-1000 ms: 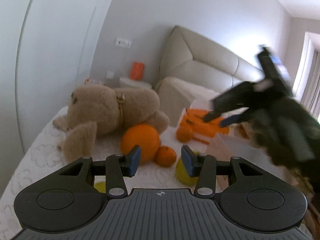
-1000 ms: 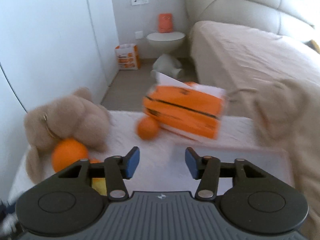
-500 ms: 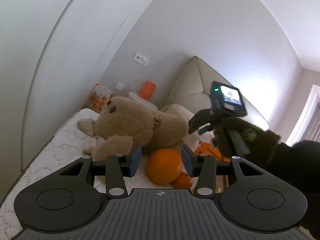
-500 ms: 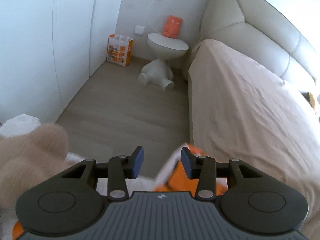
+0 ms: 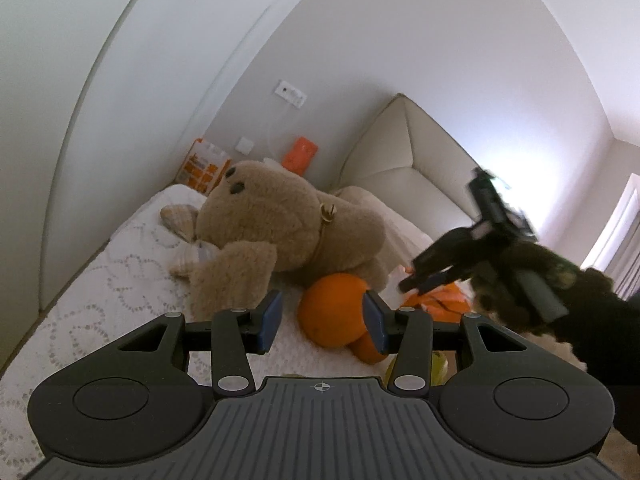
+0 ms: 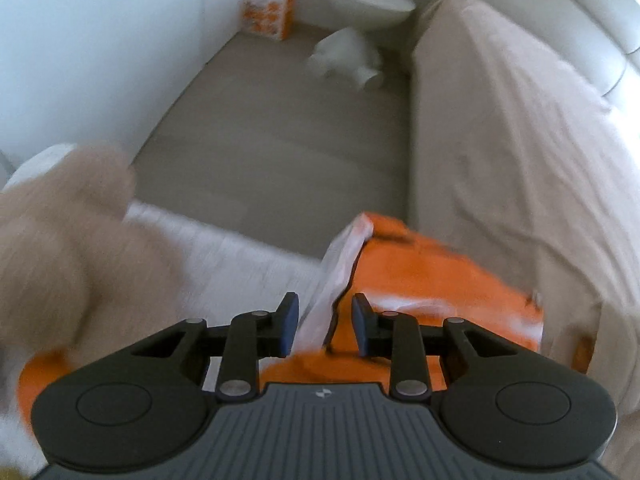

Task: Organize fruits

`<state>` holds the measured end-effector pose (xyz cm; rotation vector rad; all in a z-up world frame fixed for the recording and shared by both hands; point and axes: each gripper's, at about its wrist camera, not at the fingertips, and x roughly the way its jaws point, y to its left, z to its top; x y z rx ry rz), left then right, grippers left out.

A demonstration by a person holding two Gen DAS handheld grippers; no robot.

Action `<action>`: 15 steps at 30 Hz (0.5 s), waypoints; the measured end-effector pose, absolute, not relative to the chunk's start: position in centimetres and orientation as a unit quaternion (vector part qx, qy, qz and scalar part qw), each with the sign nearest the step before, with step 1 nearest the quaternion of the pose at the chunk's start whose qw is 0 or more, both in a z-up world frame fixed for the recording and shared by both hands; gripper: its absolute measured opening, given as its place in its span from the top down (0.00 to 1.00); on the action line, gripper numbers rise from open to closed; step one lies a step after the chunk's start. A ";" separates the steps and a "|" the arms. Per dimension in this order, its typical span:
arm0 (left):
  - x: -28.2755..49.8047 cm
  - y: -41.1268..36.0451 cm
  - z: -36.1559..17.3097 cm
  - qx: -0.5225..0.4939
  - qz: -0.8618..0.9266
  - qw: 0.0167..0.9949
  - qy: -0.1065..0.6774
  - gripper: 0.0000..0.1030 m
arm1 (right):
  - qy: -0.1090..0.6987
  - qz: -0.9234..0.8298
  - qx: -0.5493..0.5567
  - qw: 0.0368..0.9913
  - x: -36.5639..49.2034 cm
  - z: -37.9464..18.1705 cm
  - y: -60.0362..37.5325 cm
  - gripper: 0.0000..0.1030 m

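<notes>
Bed (image 6: 500,128) under a beige cover filled the right of the right wrist view, its padded headboard (image 5: 404,160) pale against the wall. Nearer, a white quilted surface (image 5: 100,280) carried the clutter.

Large brown teddy bear (image 5: 288,232) lay on its side across that surface, face toward the wall, a small bell at its neck.

Orange-and-white bag (image 6: 432,280) lay crumpled at the surface's edge next to the bed, its white lip raised.

Right gripper (image 6: 325,328) pointed steeply down at the bag. Jaws drawn in as narrow as they went; the bag's white lip stood in the gap between the blue pads, but blur made it impossible to say whether the pads pressed on it. From the left wrist view this gripper showed as a dark blurred shape in a dark fuzzy sleeve (image 5: 560,300), tips over the bag.

Left gripper (image 5: 322,322) held nearly level, jaws a little apart, nothing between them.

Large orange (image 5: 334,310) sat on the quilt against the bear's belly, just beyond the left gripper's tips. A smaller orange (image 5: 368,348) touched its lower right side. A yellow-green fruit (image 5: 436,364) lay mostly hidden behind the left gripper's right finger.
</notes>
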<state>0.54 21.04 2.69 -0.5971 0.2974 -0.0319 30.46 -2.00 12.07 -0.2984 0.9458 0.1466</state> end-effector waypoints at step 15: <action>-0.2 20.5 3.2 -0.273 -0.002 0.953 0.133 0.52 | 0.435 0.066 -0.076 0.895 24.6 10.0 -1.2 0.53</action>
